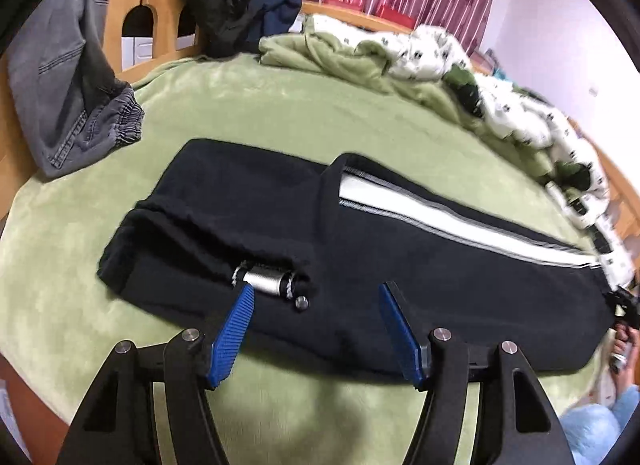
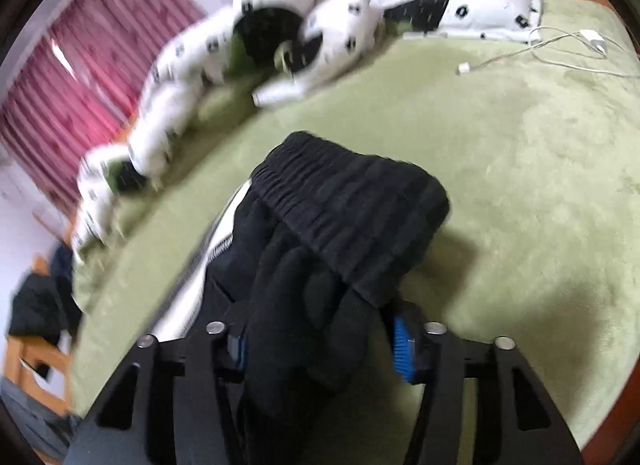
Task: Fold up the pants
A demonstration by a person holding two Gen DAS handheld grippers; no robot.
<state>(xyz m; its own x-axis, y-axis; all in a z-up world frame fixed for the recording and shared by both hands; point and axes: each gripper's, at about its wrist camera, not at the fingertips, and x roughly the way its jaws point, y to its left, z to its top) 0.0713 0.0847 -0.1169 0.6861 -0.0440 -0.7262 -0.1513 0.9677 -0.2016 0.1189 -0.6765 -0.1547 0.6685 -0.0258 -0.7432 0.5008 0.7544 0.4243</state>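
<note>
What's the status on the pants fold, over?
Left gripper open, empty. Right gripper: jaws astride bunched waistband, grip unclear. Black pants flat on green blanket. Grey jeans nearby.

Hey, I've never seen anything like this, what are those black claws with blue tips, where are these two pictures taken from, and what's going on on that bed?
No robot here: a person holds a two-finger gripper in each hand, and a fisheye camera on each looks forward along its fingers. That is why everything curves.

The left wrist view shows the left gripper, its blue pads apart and gripping nothing, above black pants with a white stripe, laid long on a green blanket. Grey jeans hang on the left of that view, and a white patterned quilt lies bunched behind.

The right wrist view shows the right gripper with the bunched waistband end of the pants between its pads. Blur hides whether they press on it. A white charger cable lies farther off.

The job is folding the pants.
</note>
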